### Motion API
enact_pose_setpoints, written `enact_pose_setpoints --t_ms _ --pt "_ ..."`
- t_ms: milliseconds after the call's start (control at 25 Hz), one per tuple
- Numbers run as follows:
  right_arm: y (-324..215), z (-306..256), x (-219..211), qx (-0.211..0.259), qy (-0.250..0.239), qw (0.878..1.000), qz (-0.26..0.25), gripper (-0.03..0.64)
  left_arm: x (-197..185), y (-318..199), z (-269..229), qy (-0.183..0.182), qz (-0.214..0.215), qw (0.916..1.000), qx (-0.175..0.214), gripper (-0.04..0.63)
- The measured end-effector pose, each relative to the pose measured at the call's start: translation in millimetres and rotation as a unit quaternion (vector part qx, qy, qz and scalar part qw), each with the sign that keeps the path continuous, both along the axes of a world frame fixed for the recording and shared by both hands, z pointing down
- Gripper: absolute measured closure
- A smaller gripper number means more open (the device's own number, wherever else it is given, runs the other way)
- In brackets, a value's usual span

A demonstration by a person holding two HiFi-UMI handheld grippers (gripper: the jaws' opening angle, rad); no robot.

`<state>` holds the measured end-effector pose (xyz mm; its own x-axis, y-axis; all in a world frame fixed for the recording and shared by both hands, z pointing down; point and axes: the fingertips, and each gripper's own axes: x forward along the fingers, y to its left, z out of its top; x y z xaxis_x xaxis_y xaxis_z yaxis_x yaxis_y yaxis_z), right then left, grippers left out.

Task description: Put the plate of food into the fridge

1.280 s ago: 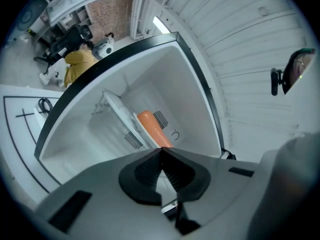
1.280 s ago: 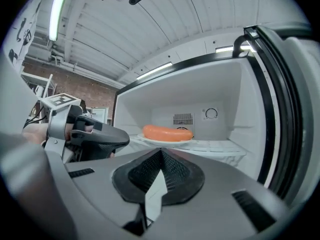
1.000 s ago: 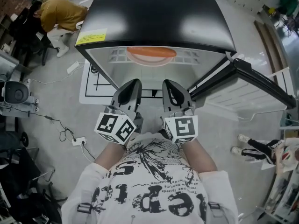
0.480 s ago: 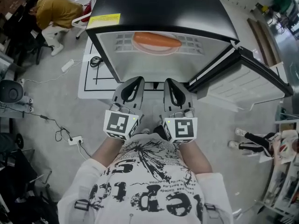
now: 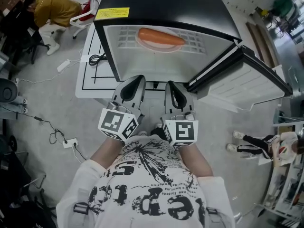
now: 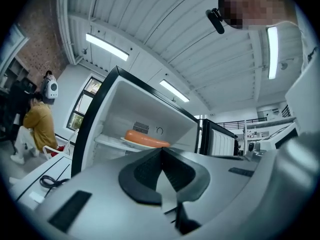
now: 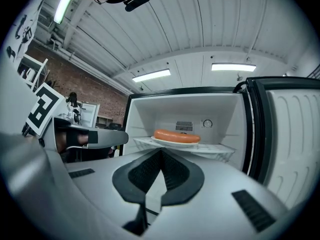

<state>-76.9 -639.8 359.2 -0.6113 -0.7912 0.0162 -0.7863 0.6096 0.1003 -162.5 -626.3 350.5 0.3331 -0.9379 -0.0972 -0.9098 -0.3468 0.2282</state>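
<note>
Inside the open fridge [image 5: 166,8], on its white wire shelf [image 5: 126,36], rests the plate [image 5: 153,45] carrying one long sausage [image 5: 160,36]; neither gripper touches it. Compared with a second ago, both grippers have drawn back from the compartment. The plate, then half hidden under the cabinet's top edge in the head view, is now seen whole and well apart from the jaw tips. The left gripper [image 5: 134,82] and right gripper [image 5: 173,85] are held side by side at the person's chest. Each has its jaws pressed together tip to tip with nothing between them, as both gripper views confirm. The placing therefore appears complete, and the step judged to remain is swinging the door [image 5: 247,80], which stands wide open at the right, back onto the cabinet. Materials: the cabinet top is glossy black with a yellow label [image 5: 112,13] near its front edge. The interior liner is smooth white moulded plastic with a vent grille and a round dial on the back wall. The shelf is a coated wire grid. The door's inner liner is ribbed white plastic. The sausage is smooth, orange-red and cylindrical with rounded ends. The plate is pale, shallow and round. The gripper shells are matte grey, their pads dark and finely ridged, each tapering to a point. Each marker cube [image 5: 117,123] bears black-and-white square patterns.
</note>
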Motion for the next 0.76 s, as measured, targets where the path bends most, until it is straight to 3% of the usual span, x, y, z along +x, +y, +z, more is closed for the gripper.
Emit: enact_pose_setpoints --t_ms 160,320,400,760 --pt "-4.4 0.1 4.8 -0.003 0.004 1.0 0.009 0.617 0.4 2.3 -1.2 -0.009 -0.003 1.0 0.001 0.588" --pt "-4.0 -1.1 5.7 -0.001 0.004 1.0 0.011 0.617 6.4 8.8 -6.8 -0.086 -0.021 0.9958 0.025 0.588" --pt "-3.2 -1.4 4.0 0.0 0.007 1.0 0.011 0.617 9.8 11.1 -12.4 -0.105 -0.022 0.9934 0.039 0.588" --pt "0.5 -2.6 -4.8 0.007 0.017 1.0 0.001 0.617 2.4 3.9 -3.6 -0.071 -0.013 0.9973 0.014 0.588"
